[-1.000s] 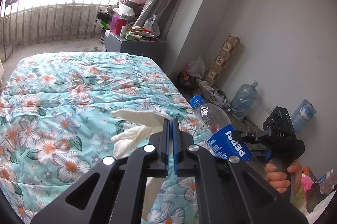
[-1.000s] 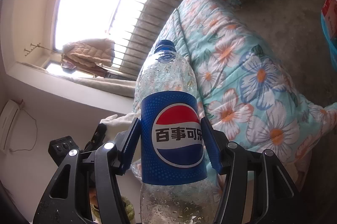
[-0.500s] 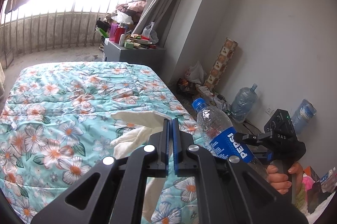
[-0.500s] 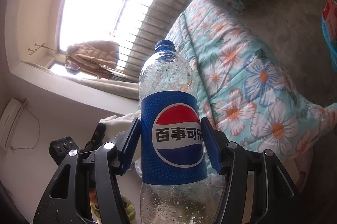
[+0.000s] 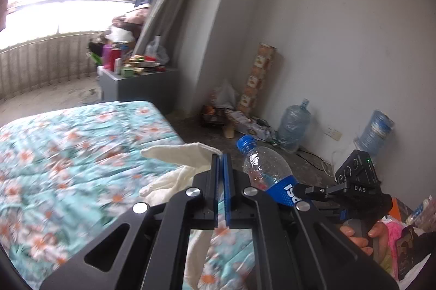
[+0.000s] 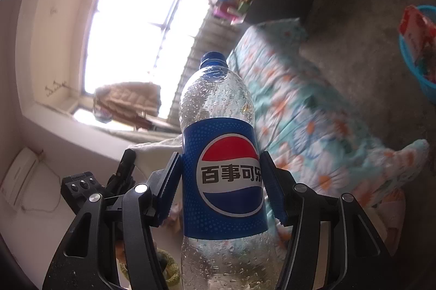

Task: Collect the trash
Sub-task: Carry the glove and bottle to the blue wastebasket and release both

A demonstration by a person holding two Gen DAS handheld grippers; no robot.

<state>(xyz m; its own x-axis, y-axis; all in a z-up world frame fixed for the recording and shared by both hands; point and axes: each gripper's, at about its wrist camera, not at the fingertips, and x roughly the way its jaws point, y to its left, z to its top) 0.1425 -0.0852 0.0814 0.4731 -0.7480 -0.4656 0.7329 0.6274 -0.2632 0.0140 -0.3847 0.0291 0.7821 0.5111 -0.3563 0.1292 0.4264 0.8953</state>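
- Left hand-held gripper (image 5: 221, 156): jaws closed to a narrow slit, blue pads pinching a cream-white cloth glove (image 5: 174, 167) at its upper edge. The glove hangs from the pads above the bed, its fingers spread to the left in the left wrist view.
- Right hand-held gripper (image 6: 222, 175): jaws set partway apart and clamped on a Pepsi bottle (image 6: 218, 153), one blue pad on each side of the blue label.
- Pepsi bottle: clear plastic, blue cap on, droplets on the inner wall. It is upright in the right wrist view. In the left wrist view it is tilted, cap toward the upper left, just right of the left hand-held gripper.
- Person's hand (image 5: 362, 235): fingers wrapped round the handle of the right hand-held gripper, at lower right in the left wrist view.
- Bed (image 5: 68, 153): covered by a turquoise quilt with a white-and-orange flower print; it lies below both hand-held grippers.
- Grey cabinet (image 5: 136, 85): stands beyond the bed near the window, its top crowded with small containers.
- Water jugs (image 5: 294, 126): two large clear jugs on the floor against the white wall.
- Blue basin (image 6: 417, 55): on the floor at the right edge of the right wrist view, holding red-and-white packaging.
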